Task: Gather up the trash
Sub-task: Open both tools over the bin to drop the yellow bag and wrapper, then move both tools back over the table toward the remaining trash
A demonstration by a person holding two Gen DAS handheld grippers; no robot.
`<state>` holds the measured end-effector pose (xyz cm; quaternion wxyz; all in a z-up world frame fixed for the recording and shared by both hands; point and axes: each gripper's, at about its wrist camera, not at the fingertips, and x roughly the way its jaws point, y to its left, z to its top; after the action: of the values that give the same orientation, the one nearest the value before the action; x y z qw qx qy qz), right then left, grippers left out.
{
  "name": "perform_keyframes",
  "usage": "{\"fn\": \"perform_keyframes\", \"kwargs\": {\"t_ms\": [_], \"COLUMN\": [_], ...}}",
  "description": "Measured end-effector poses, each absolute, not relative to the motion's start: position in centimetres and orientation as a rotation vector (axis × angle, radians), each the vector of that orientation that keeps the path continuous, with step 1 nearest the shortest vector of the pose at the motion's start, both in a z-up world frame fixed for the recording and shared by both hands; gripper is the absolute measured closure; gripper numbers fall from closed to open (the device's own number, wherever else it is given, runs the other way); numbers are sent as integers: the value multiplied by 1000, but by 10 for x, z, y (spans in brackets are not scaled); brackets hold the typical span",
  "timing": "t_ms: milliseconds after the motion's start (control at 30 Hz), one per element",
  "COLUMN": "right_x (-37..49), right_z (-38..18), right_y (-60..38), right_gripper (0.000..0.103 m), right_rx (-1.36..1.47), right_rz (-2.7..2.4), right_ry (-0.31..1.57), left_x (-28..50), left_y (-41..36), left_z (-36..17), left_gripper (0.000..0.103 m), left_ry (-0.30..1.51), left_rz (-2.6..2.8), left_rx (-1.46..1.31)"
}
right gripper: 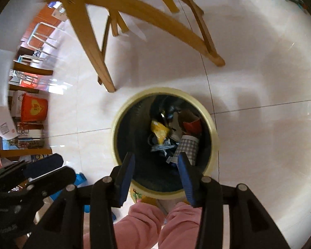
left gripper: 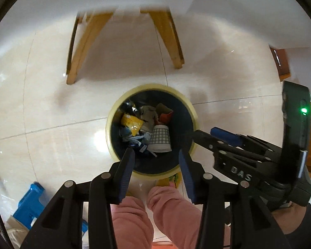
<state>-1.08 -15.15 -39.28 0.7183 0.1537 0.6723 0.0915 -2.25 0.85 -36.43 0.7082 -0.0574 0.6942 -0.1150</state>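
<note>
Both grippers are hanging over the trash bin, looking straight down into it. The left gripper has its fingers spread wide with nothing between them, and the same goes for the right gripper, fingers apart and empty.

The bin is a round one with a pale yellow rim and a dark liner, standing on the shiny cream tile floor. From the left wrist view it sits right ahead of the fingertips, the near rim showing between the two blue pads. In the right wrist view the bin is likewise just past the fingertips, a bit to the right of centre.

Stuff inside: a checkered paper cup lying on its side, closest to the right-hand finger in both views. A yellow wrapper sits further out and toward the left finger. There's a red piece at the far side and some crumpled blue-and-white scraps near the left fingertip, but I can't tell what exactly those are.

In the left view the right gripper pokes in from the right side, its tips over the bin's right rim. In the right view the left gripper shows at the lower left, off to the side of the bin.

Beyond the bin, past the fingertips, stand wooden chair legs. Pink trouser legs show below the fingers, and a blue plastic thing lies off to the lower left.
</note>
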Motion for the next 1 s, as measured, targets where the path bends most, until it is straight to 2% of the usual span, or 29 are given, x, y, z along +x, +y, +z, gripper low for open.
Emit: {"fn": "perform_keyframes", "kwargs": {"t_ms": [400, 700, 767, 833, 1000], "right_x": [-24, -32, -32, -31, -22], "right_z": [-246, -103, -71, -45, 9], "right_y": [-139, -122, -119, -117, -115], "right_gripper": [59, 59, 59, 59, 60], "right_rx": [288, 180, 139, 101, 1], "right_rz": [205, 196, 181, 168, 131], "right_ry": [1329, 1171, 1102, 1035, 893], "left_x": [-25, -20, -17, -13, 1], "left_y": [18, 44, 51, 57, 74], "left_z": [-241, -99, -68, -39, 24], "left_gripper": [60, 60, 57, 48, 46], "left_ry": [1453, 1288, 1231, 1158, 981], "left_rz": [-316, -392, -405, -407, -392], "left_rx": [-99, -62, -51, -32, -19]}}
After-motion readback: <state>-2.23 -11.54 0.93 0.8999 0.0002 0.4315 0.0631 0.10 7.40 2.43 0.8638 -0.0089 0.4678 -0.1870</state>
